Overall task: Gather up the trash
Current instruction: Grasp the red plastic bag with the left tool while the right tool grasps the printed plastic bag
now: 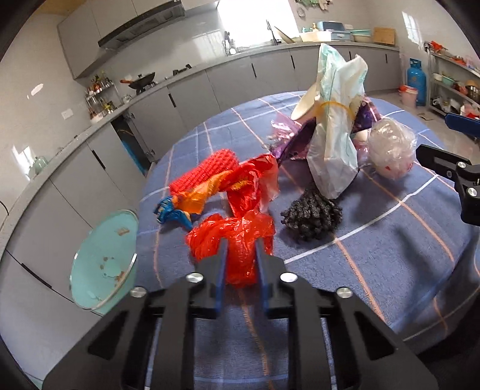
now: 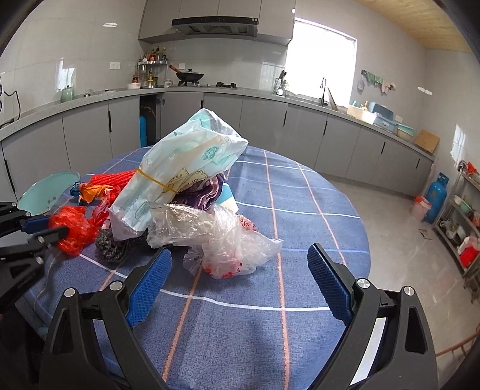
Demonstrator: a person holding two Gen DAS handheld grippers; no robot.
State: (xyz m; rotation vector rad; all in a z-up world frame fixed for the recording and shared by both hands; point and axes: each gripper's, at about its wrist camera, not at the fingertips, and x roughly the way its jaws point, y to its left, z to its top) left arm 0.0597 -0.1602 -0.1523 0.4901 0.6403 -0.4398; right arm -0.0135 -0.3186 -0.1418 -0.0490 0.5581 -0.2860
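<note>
Trash lies heaped on a round table under a blue checked tablecloth [image 2: 300, 192] with white and orange lines, in a kitchen of grey cabinets [image 2: 255, 117] running along two walls, a black range hood [image 2: 214, 25] over the hob, a bright window [image 2: 321, 60] above the sink, and a blue gas cylinder [image 2: 436, 198] on the tiled floor.

The left gripper [image 1: 240, 249] is clamped on a crumpled red plastic bag [image 1: 237, 240] at the near edge of the heap; its blue pads press the bag from both sides. The right gripper [image 2: 240, 270] hovers with jaws spread wide, nothing between them, just short of a crumpled clear plastic bag [image 2: 216, 237].

Behind these stand a tall white-and-teal printed bag bound with a yellow rubber band [image 1: 333, 126], a dark knobbly bundle [image 1: 312, 213], an orange-red mesh roll [image 1: 204, 171] and purple wrapping [image 1: 297, 144]. A pale green glass turntable [image 1: 102, 261] overhangs the table's left side.
</note>
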